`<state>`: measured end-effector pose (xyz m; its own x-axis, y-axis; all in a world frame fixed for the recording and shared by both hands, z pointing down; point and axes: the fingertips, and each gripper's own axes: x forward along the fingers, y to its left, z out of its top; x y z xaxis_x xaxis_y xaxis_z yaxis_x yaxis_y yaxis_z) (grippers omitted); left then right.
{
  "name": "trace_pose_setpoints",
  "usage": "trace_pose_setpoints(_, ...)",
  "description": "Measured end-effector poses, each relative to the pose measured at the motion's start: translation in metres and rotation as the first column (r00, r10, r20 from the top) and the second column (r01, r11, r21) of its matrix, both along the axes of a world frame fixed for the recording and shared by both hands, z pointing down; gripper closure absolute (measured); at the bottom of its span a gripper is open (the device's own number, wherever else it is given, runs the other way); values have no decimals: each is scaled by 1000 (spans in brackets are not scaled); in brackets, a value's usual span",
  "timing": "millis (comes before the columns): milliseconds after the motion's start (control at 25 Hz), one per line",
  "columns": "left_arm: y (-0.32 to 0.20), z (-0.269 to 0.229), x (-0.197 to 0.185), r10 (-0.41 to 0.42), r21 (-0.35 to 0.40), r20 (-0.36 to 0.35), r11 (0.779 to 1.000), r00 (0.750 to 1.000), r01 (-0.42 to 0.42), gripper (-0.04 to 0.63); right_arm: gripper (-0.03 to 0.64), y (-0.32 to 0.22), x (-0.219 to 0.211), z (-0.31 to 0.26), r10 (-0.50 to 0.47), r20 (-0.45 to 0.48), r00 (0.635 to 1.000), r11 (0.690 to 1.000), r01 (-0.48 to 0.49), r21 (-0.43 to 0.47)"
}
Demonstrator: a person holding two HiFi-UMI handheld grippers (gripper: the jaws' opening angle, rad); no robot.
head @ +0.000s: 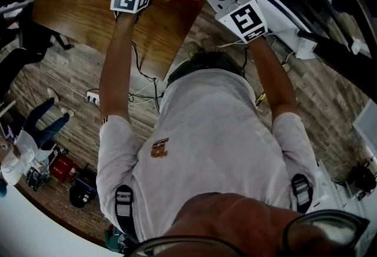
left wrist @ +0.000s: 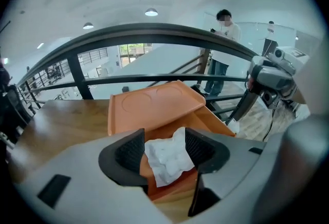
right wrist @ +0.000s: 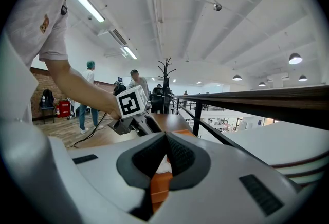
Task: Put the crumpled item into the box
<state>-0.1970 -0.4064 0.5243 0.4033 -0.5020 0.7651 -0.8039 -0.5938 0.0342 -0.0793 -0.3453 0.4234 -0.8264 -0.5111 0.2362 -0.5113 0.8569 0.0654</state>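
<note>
Jaws of the left gripper [left wrist: 165,141] are standing wide apart around the white crumpled paper ball [left wrist: 164,164], which is lying inside the orange plastic box [left wrist: 216,121]. The right gripper [right wrist: 165,138] is pressing its jaws together. The drop looks done, so next the left gripper should be lifting away gently.

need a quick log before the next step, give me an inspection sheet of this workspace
surface: wooden table, the box stands on it
job's things: orange box, lid open; crumpled white paper at the box's near edge
clutter: nothing seen on the table
grippers: left gripper open, the paper between its jaws, pads not pressing it; right gripper shut, beside the box
cables: loose cables and a power strip on the floor by the table
surroundings: dark railing behind the table, a person standing beyond it
</note>
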Motion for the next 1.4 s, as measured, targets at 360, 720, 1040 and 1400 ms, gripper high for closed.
trace_pose_setpoints(360, 17, -66, 2, -64, 254, -215, 960, 975, 119, 337, 584, 10, -6, -16, -19, 35, 999, 1000, 18, 22)
trace_pose_setpoints(720, 63, -163, 6, 26, 564, -418, 791, 908, 237, 403, 584, 27, -13, -54, -42, 142, 989, 999, 37, 36)
trace_pose_setpoints(1040, 105, -207, -5, 23, 674, -444, 667, 896, 317, 504, 584, 52, -25, -81, -99, 192, 976, 993, 85, 77)
trace_pose_setpoints(1400, 155, -238, 6, 112, 721, -504, 601, 856, 346, 574, 584, 92, -40, -119, -159, 292, 943, 982, 120, 145)
